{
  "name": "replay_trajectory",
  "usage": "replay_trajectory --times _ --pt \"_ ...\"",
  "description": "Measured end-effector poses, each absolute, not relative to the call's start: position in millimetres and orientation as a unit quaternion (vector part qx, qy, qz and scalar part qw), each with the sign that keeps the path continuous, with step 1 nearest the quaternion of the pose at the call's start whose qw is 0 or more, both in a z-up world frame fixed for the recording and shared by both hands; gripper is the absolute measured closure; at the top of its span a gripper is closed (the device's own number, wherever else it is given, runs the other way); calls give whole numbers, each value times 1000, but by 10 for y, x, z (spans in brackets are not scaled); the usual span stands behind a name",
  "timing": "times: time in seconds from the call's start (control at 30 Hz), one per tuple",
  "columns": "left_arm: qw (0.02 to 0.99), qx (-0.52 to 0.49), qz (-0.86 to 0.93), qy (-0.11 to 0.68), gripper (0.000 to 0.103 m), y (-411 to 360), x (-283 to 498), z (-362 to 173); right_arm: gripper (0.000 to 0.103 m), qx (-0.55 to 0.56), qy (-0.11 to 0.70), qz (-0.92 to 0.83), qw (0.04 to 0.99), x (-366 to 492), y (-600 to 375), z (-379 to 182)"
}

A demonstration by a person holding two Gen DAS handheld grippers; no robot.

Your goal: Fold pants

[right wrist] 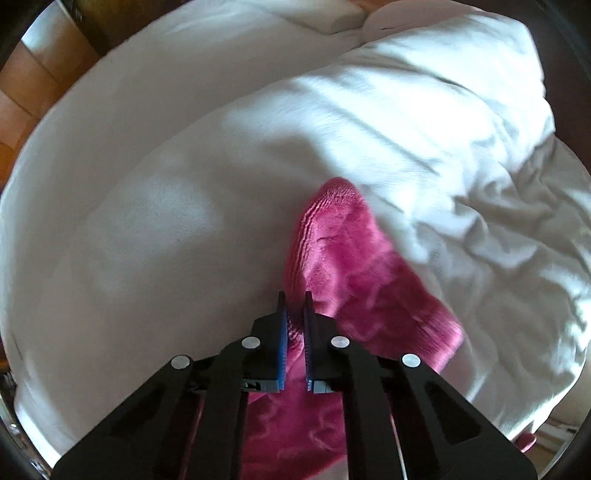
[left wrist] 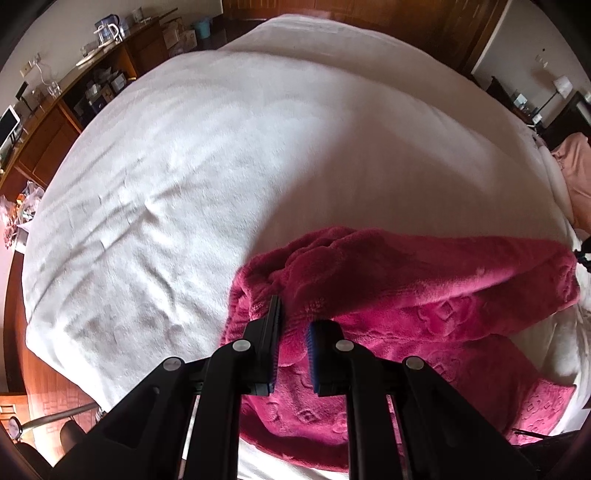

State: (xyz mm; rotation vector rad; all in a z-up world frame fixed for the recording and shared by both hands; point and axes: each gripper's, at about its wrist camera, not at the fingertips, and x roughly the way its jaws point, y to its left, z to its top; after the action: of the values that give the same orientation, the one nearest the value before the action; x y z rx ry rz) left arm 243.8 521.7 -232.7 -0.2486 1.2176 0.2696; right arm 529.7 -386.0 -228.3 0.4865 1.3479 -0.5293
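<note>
**Magenta fleece pants gripped at two points on a white bed**

Magenta fleece pants [left wrist: 406, 314] lie bunched near the close edge of a white-covered bed [left wrist: 221, 166], with both handheld grippers reaching forward and down over them. The left gripper [left wrist: 293, 321] has its fingers narrowed around a raised fold of the fleece, the left finger pressed into the pile and the blue-padded right finger against the fabric's other side. The right gripper [right wrist: 294, 308] has its blue pads drawn close together, pinching a ridge of the pants [right wrist: 343, 258] that rises between them toward a ribbed cuff. In the left wrist view the garment spreads rightward, one leg stretching toward the right side of the bed. Broad, lightly creased sheet lies bare ahead of and left of the left gripper, up to the far edge of the mattress. In the right wrist view a rumpled white duvet [right wrist: 461, 147] is heaped just beside the cuff on its right, while smooth sheet runs off to the left. A wooden sideboard [left wrist: 74, 103] carrying a kettle [left wrist: 107, 29] stands beyond the bed.
</note>
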Motion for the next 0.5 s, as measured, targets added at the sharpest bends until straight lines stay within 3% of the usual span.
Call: replay_trajectory --times 0.5 --pt "846 -111 79 516 91 5554 2282 -1951 97 321 502 -247 764 3530 -4299 -1143"
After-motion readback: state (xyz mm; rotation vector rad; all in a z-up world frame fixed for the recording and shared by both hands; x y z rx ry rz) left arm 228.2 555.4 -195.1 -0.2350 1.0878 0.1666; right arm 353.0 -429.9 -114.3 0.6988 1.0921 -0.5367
